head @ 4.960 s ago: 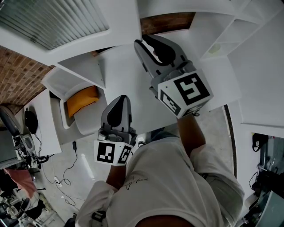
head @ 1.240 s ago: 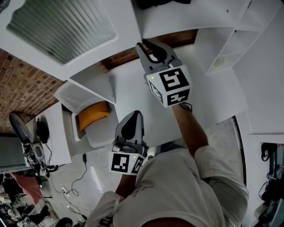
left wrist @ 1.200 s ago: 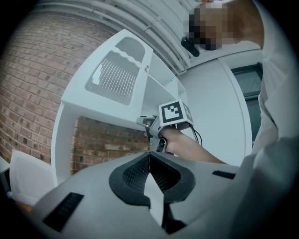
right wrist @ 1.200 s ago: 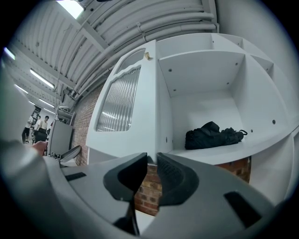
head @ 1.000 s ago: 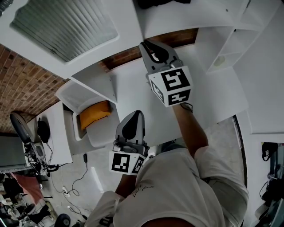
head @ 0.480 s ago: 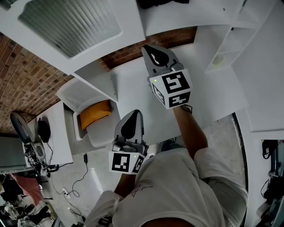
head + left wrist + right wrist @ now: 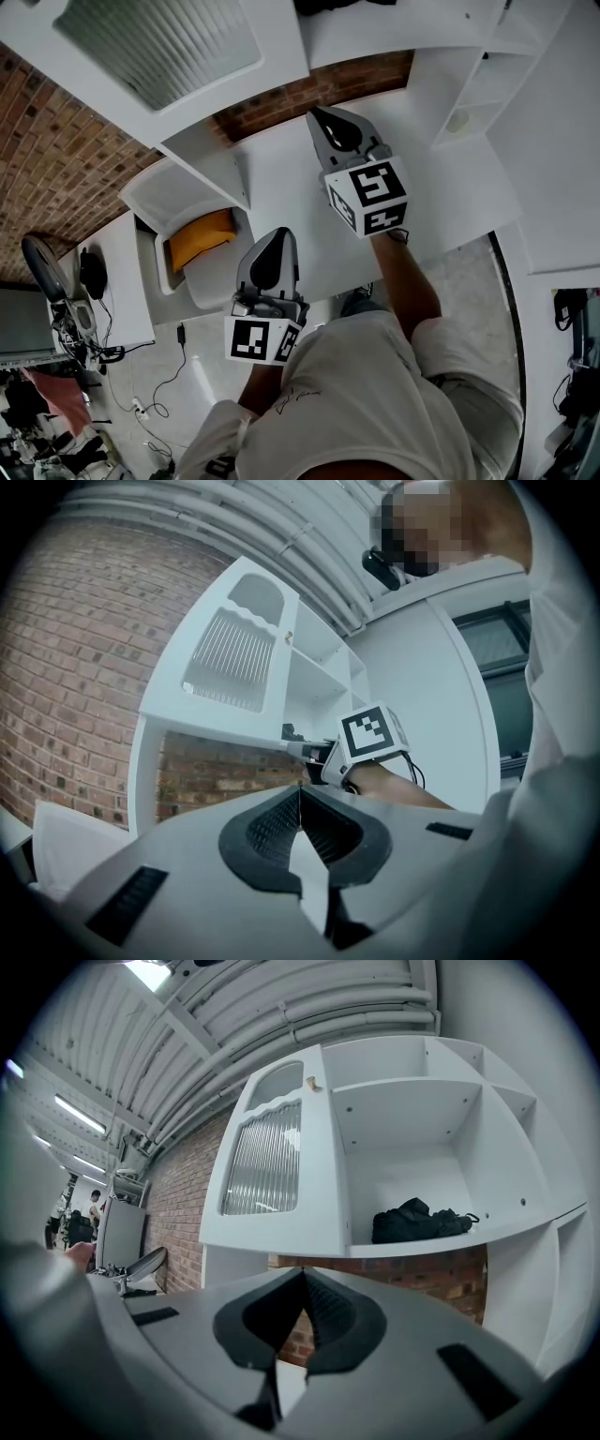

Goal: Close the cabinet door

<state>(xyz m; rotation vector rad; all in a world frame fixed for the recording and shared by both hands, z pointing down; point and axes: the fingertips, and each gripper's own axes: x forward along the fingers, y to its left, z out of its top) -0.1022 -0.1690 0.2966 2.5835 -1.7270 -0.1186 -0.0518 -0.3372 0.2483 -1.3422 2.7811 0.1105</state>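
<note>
The white cabinet (image 7: pixel 403 1119) fills the view ahead of my right gripper (image 7: pixel 303 1275). Its door (image 7: pixel 272 1171), the one with the ribbed pane, stands swung out to the left of the open shelf space, so the closing is not yet done. Both pairs of my fingers are pressed together with nothing between them, and the left gripper (image 7: pixel 300 789) hangs lower and nearer my body. I judge the best move is to lay the closed right fingers flat against the door's outer face, near its free edge, and push it round in one steady arc without a slam. The white surface (image 7: pixel 281 187) lies below me, with a brick wall (image 7: pixel 56 141) behind it and a chair with an orange cushion (image 7: pixel 199 234) off to the left. A black bundle (image 7: pixel 417 1221) on the shelf looks to lie inside the front edge, so it should not foul the door.
</note>
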